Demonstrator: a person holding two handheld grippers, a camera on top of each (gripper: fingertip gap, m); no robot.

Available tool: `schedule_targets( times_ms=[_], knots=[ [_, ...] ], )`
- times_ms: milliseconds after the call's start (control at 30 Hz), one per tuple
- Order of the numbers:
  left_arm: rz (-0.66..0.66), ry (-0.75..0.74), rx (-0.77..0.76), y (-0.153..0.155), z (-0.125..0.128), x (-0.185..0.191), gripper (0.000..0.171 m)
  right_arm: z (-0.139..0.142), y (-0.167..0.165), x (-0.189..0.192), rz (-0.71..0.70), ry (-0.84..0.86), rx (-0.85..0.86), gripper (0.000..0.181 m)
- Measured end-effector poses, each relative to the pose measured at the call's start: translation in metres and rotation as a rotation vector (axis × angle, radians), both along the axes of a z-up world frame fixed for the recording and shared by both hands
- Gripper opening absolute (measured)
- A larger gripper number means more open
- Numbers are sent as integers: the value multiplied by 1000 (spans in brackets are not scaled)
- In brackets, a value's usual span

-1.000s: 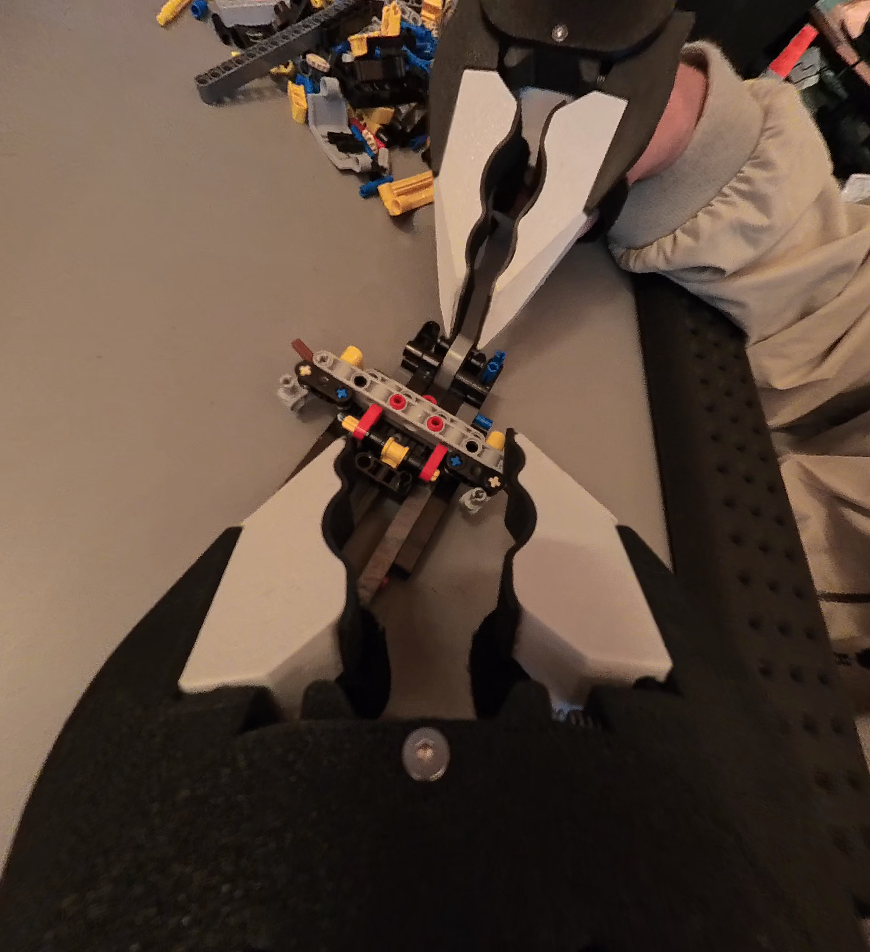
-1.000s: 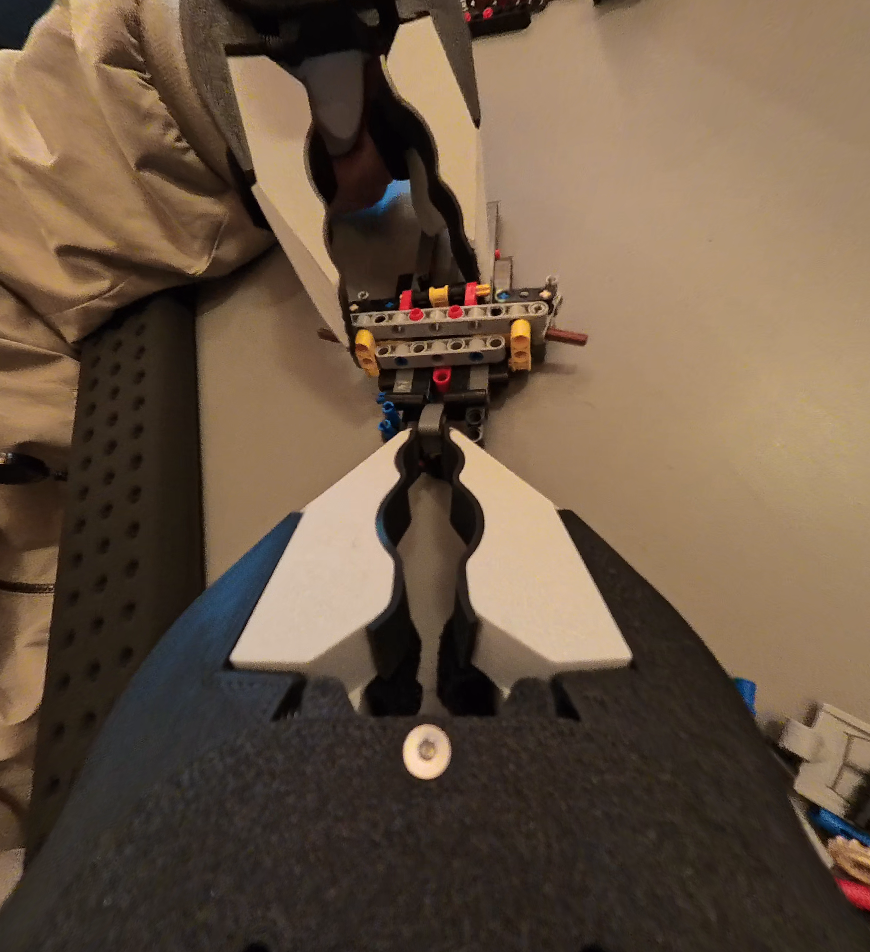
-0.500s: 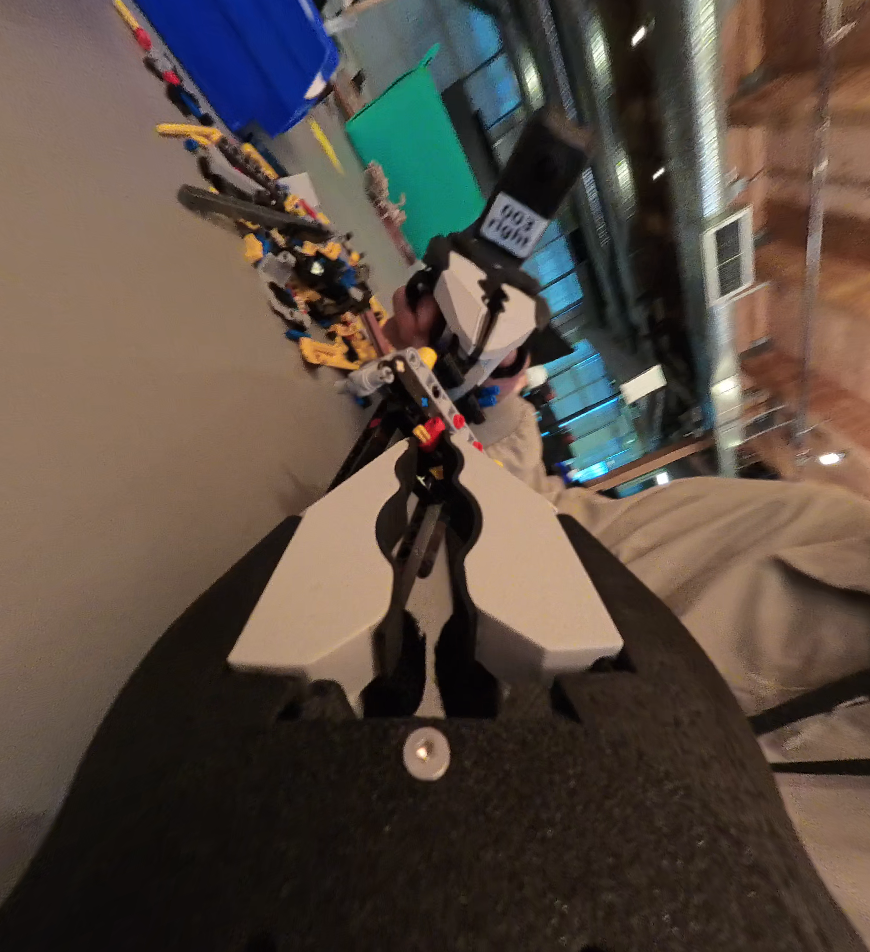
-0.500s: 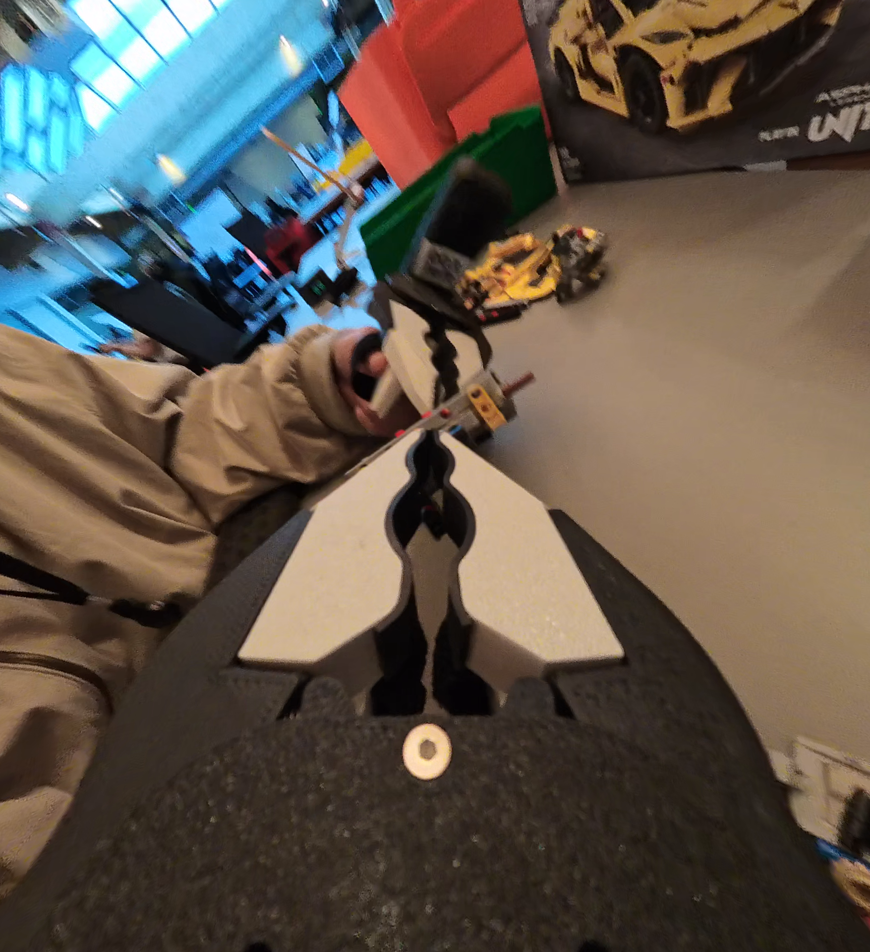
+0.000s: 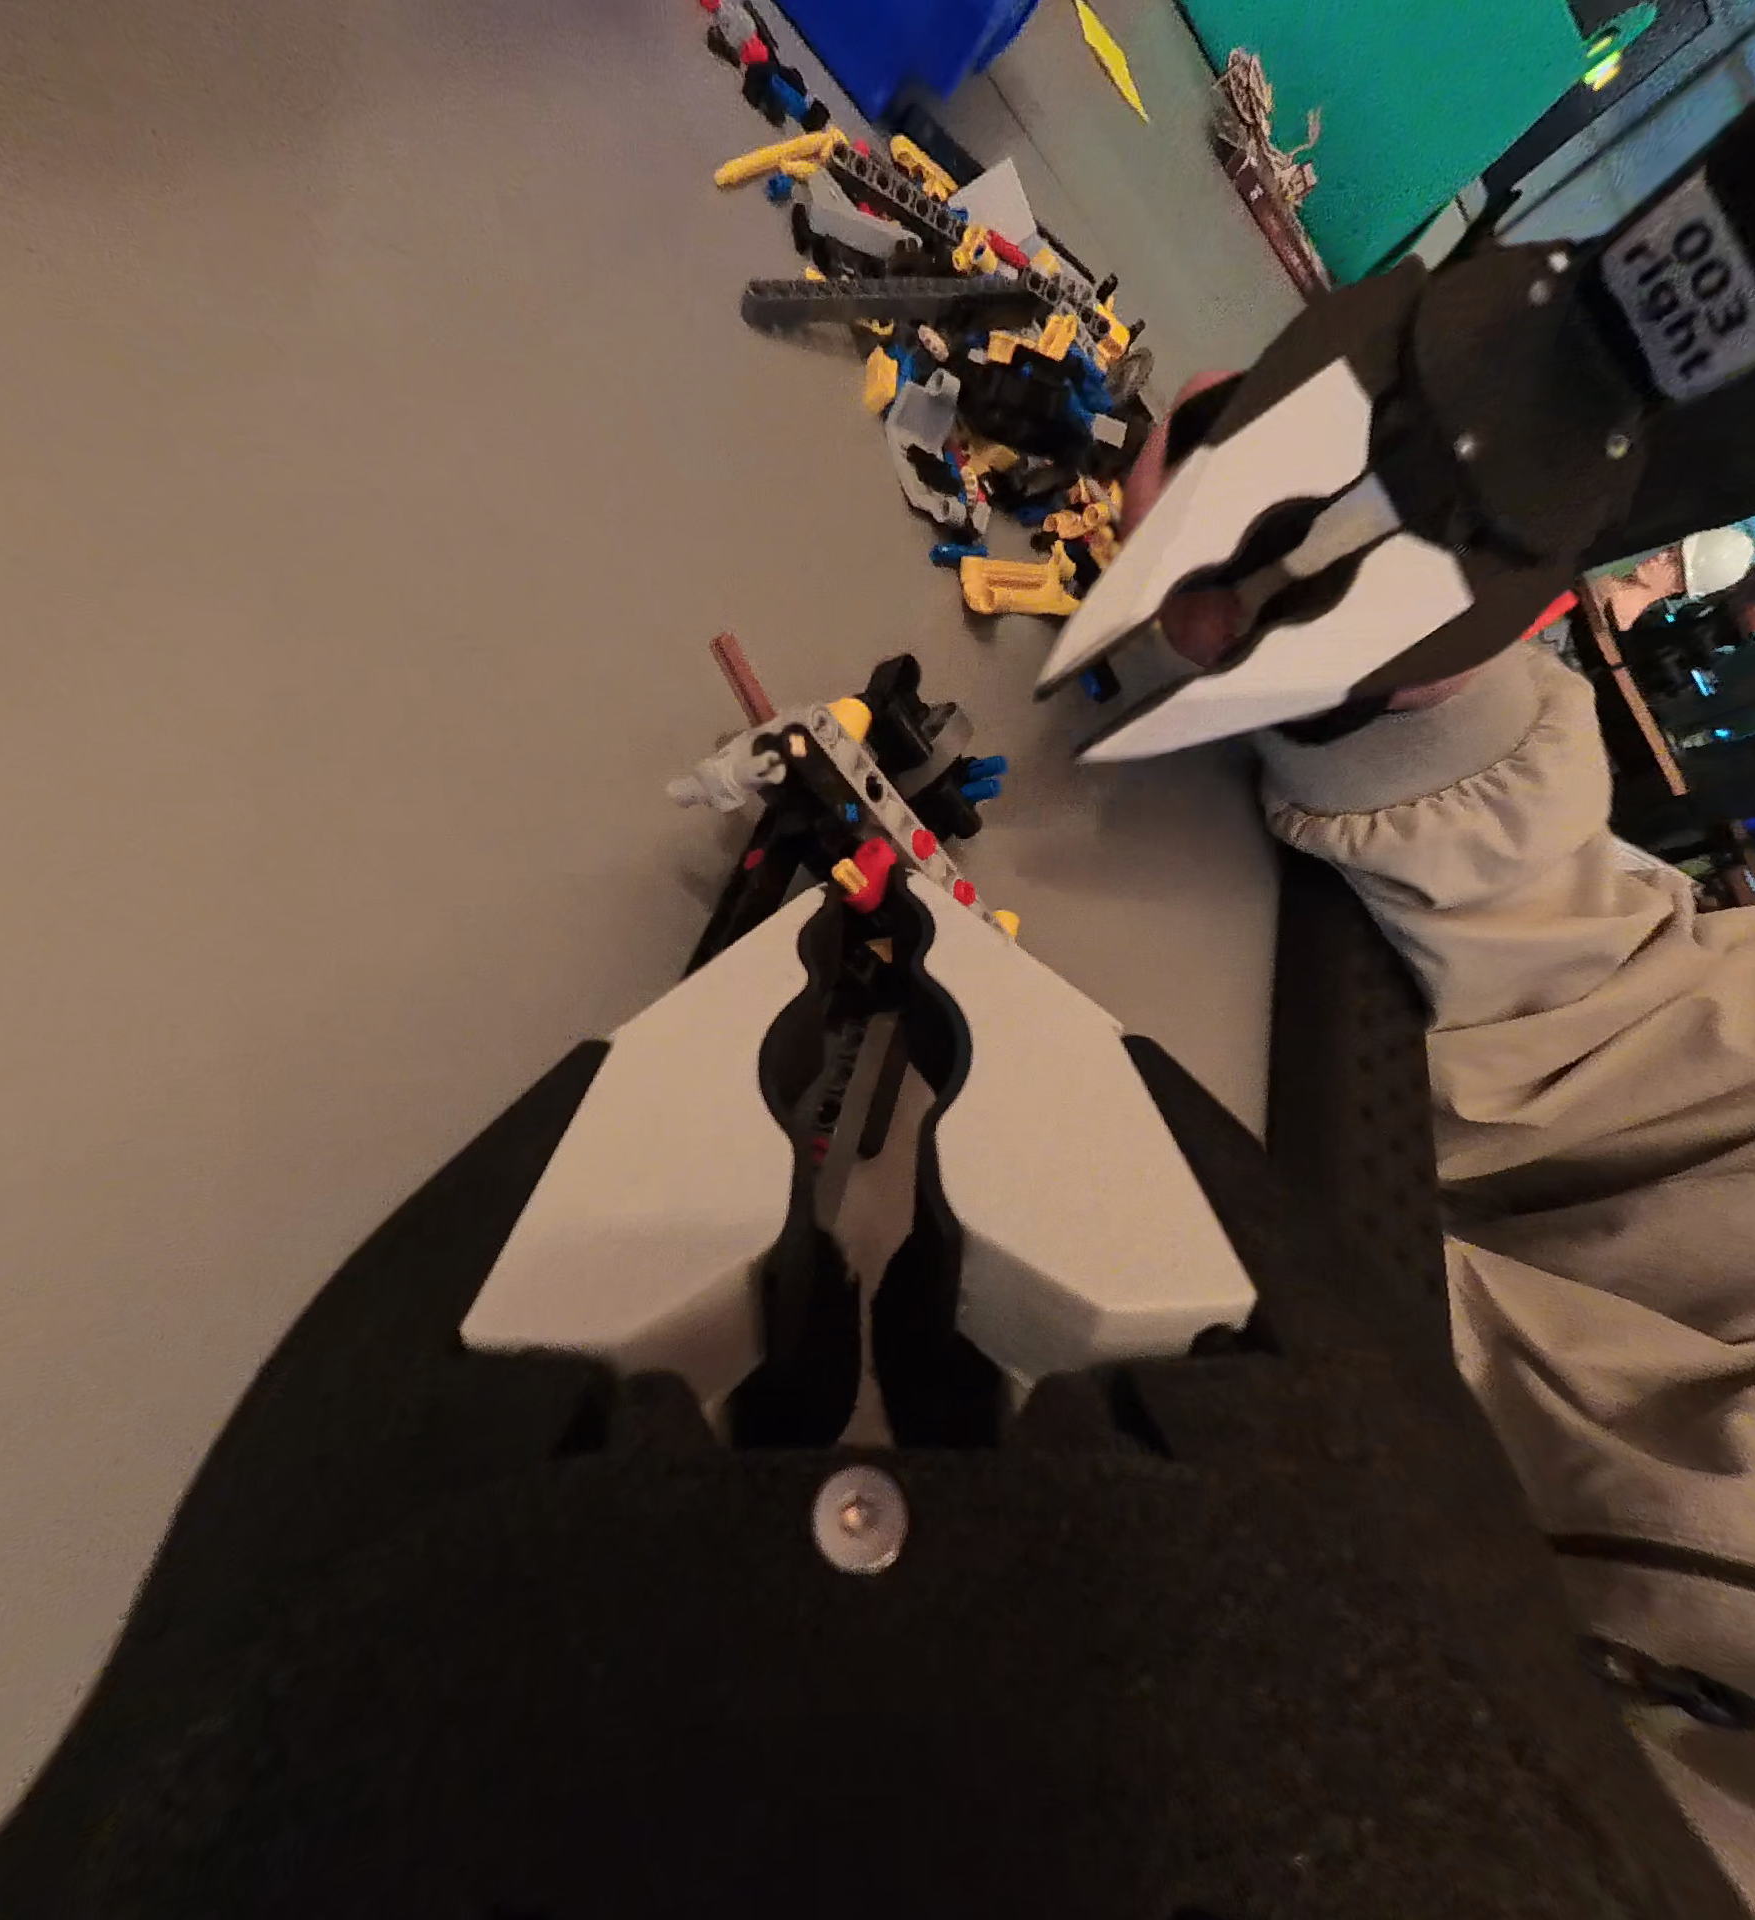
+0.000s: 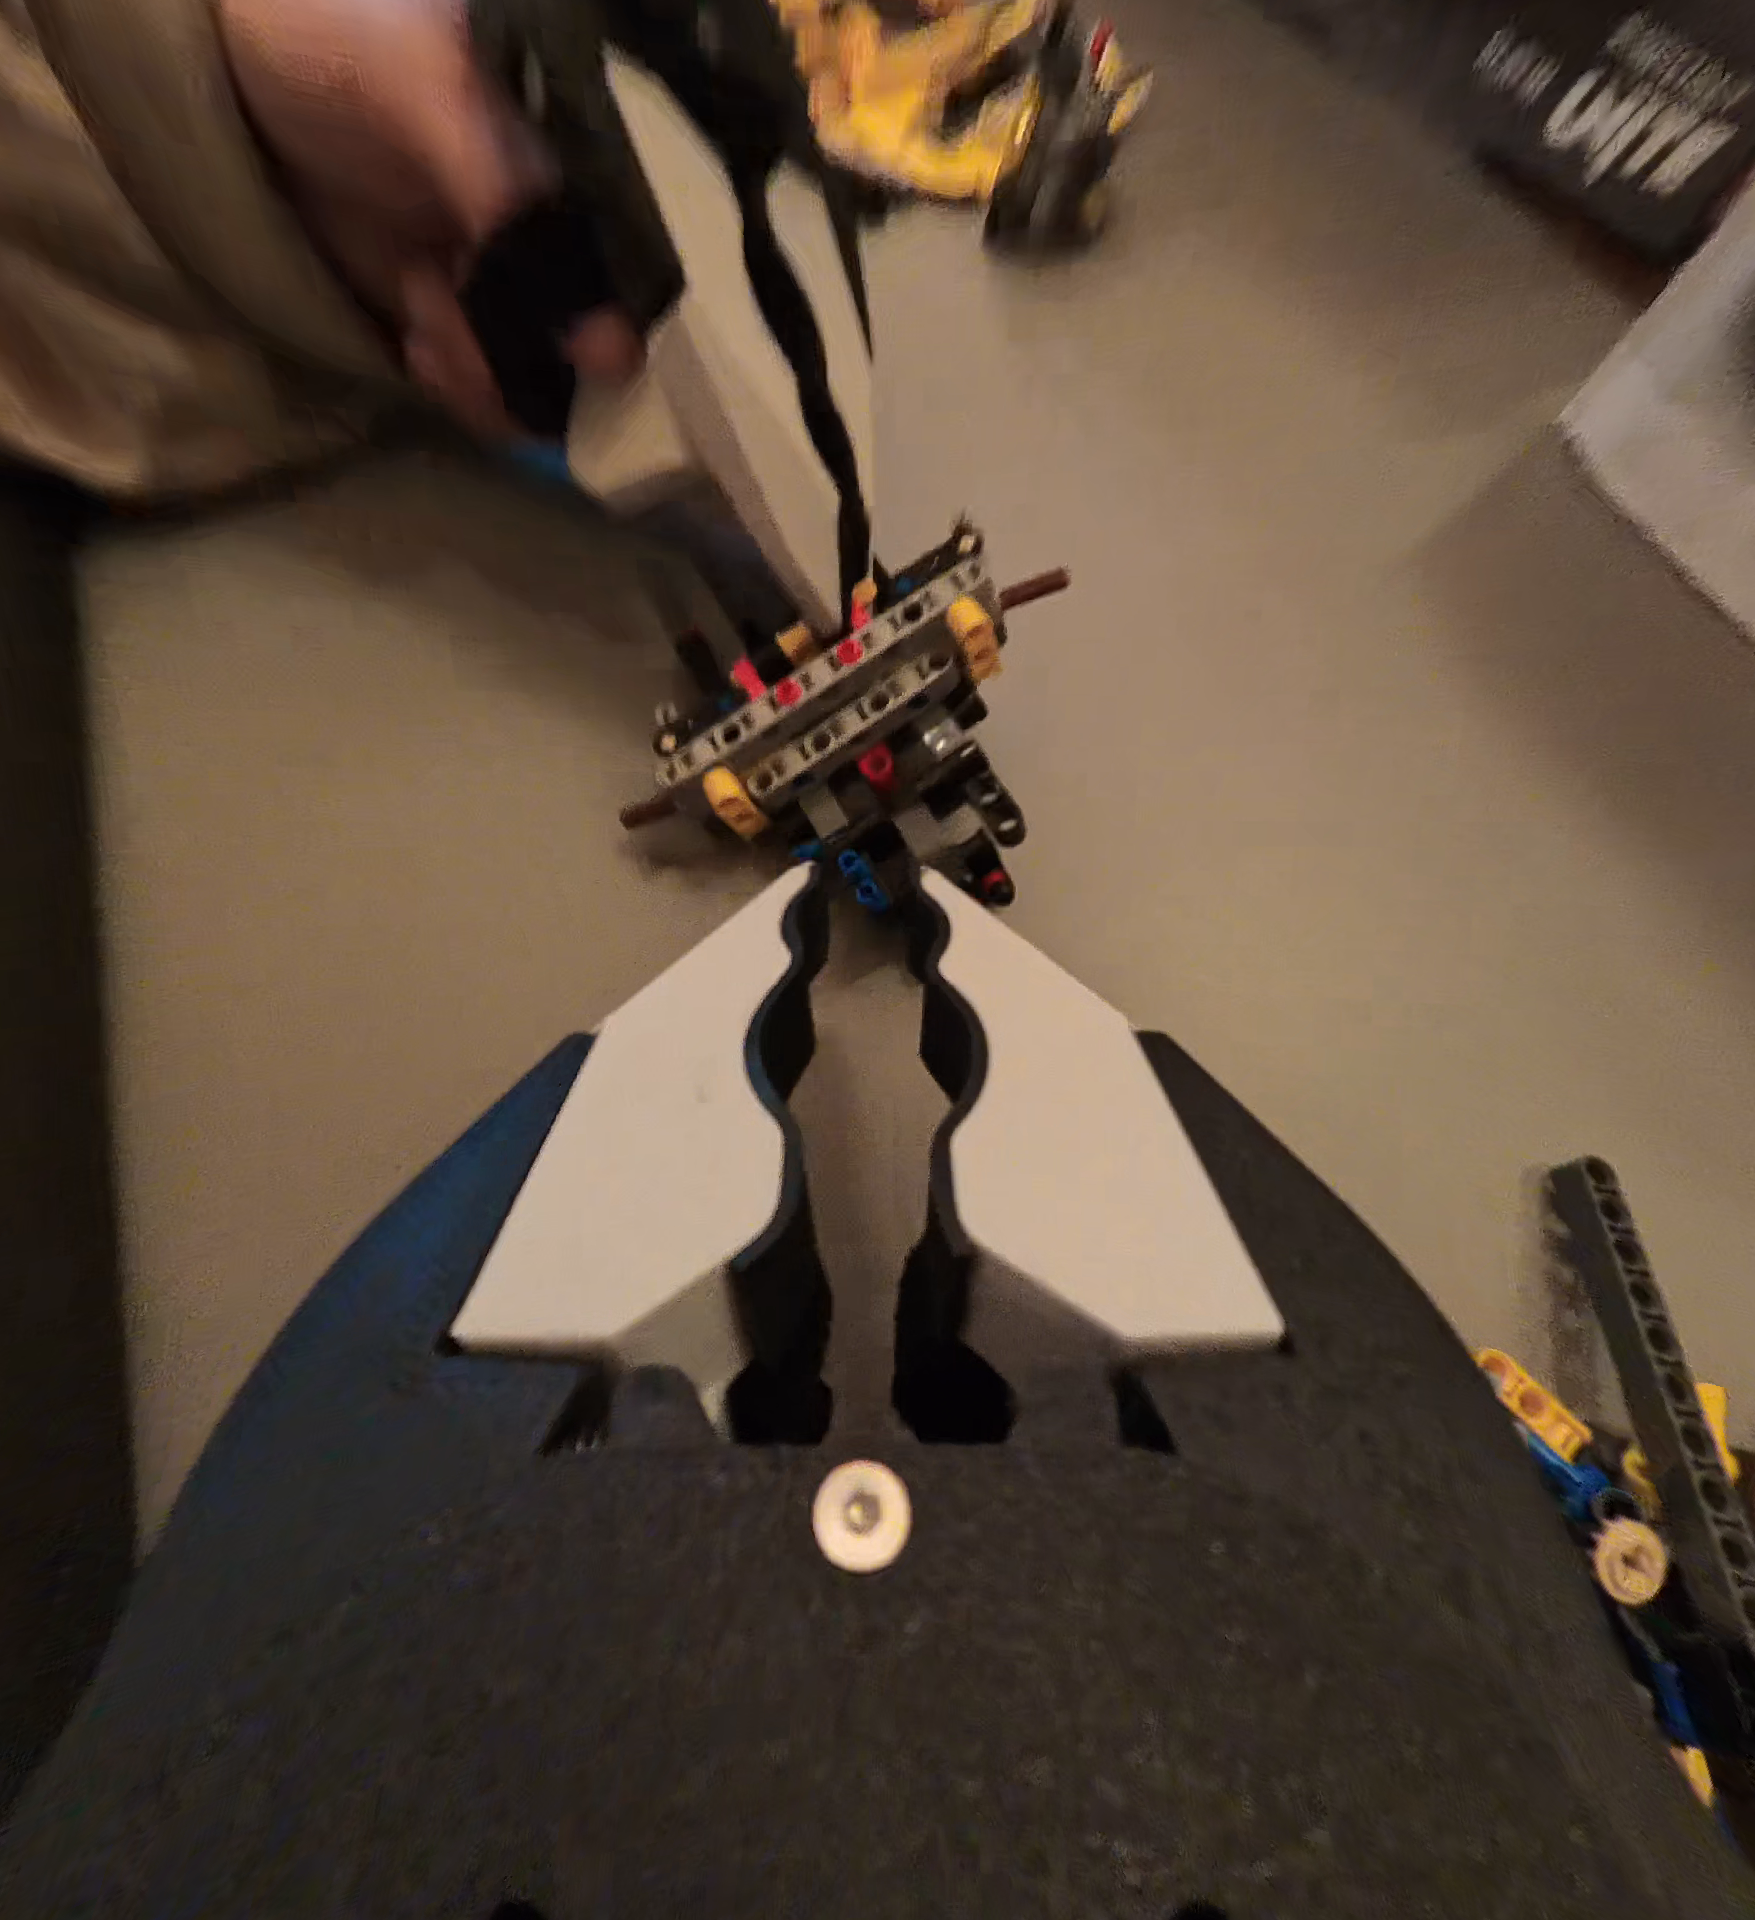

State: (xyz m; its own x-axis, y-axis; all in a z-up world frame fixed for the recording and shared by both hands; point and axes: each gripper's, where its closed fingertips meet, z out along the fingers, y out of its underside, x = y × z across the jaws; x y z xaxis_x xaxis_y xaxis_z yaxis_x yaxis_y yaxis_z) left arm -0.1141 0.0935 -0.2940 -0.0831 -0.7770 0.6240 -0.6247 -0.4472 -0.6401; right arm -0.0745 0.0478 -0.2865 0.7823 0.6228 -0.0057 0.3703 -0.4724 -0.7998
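Left wrist view had the left gripper clenched on the brick assembly, holding it tilted just over the grey table. The right gripper was parted and holding nothing, its tips just short of the assembly's black end. Loose pieces lay heaped well beyond, near a blue bin; its contents couldn't be seen. A yellow model car sat blurred at the back.
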Motion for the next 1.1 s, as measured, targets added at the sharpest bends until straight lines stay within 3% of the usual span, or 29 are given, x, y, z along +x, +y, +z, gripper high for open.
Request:
schedule_targets(
  times_ms=[67,333,400,500,567,667,900,1033,1100],
  knots=[
    [-9,17,-15,-1,-3,-1,8,-13,-3,-8,38,-56,-68,16],
    [-31,29,-16,1,-9,-3,11,-16,5,-4,31,-153,-16,1],
    [-72,39,-1,0,-7,-8,30,-14,8,-1,7,-199,23,6],
    [-123,33,114,5,-1,-23,45,-15,10,-1,-1,-198,32,6],
    [-121,-1,227,12,5,-26,46,-15,9,-7,28,-146,8,8],
    [-102,-162,448,11,20,-12,64,-16,7,-10,40,-91,-24,11],
    [-86,-124,396,1,1,10,69,-19,9,-9,40,-114,-5,3],
    [-62,-113,421,5,-1,13,61,-19,5,-13,70,-104,12,3],
    [-54,-119,516,10,-5,11,48,-21,3,-14,90,-82,8,3]
  ],
)
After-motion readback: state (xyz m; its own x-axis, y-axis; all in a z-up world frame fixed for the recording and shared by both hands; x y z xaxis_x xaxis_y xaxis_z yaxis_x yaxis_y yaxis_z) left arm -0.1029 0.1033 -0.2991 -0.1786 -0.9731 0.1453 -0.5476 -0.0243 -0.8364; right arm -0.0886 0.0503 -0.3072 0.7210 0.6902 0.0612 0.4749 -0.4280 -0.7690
